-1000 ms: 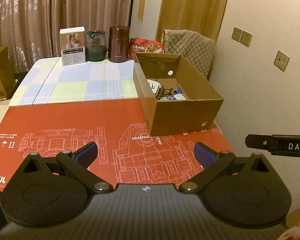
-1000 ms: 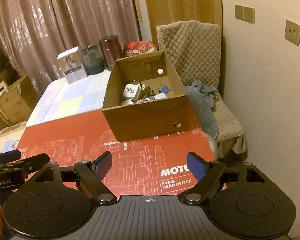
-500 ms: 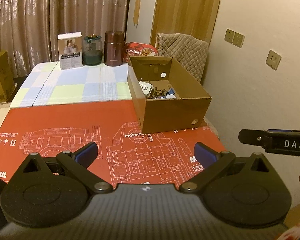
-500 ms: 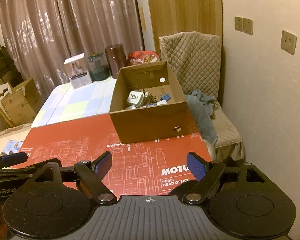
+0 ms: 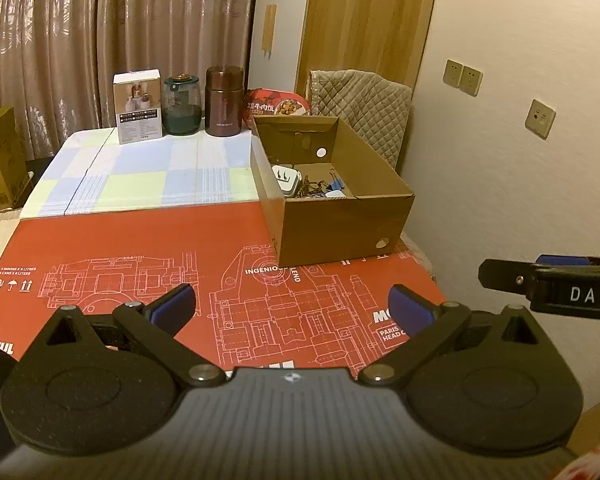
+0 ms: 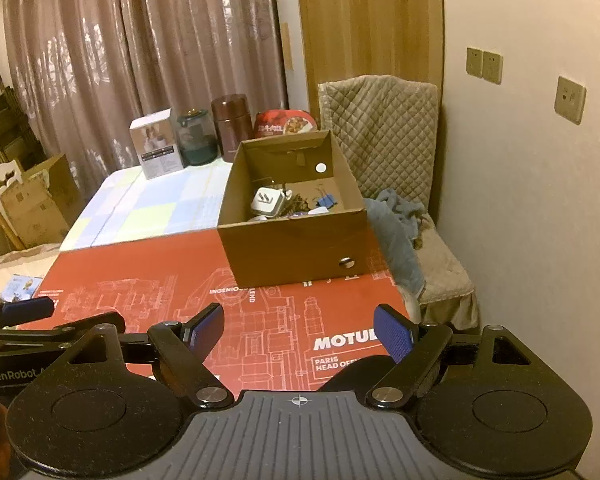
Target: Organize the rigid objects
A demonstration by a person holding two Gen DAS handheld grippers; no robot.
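An open brown cardboard box (image 5: 340,220) (image 6: 300,248) stands on the right side of the table, partly on a red printed sheet (image 5: 140,248) (image 6: 140,272). Inside lie a white plug adapter (image 5: 286,178) (image 6: 266,202), blue binder clips (image 6: 327,201) and a tangle of small dark items. My left gripper (image 5: 292,306) is open over the red sheet, well short of the box, with nothing between its blue pads. My right gripper (image 6: 298,330) is open too and empty. Each gripper shows at the edge of the other's view.
At the table's far end stand a white carton (image 5: 137,106), a green glass jar (image 5: 181,105), a brown flask (image 5: 224,101) and a red food bowl (image 5: 276,106). A padded chair (image 6: 384,132) with blue cloth (image 6: 396,220) sits right of the table by the wall. Cardboard boxes (image 6: 36,200) stand left.
Both grippers have drawn back from the box, which looks smaller and farther. Both stay open and empty.
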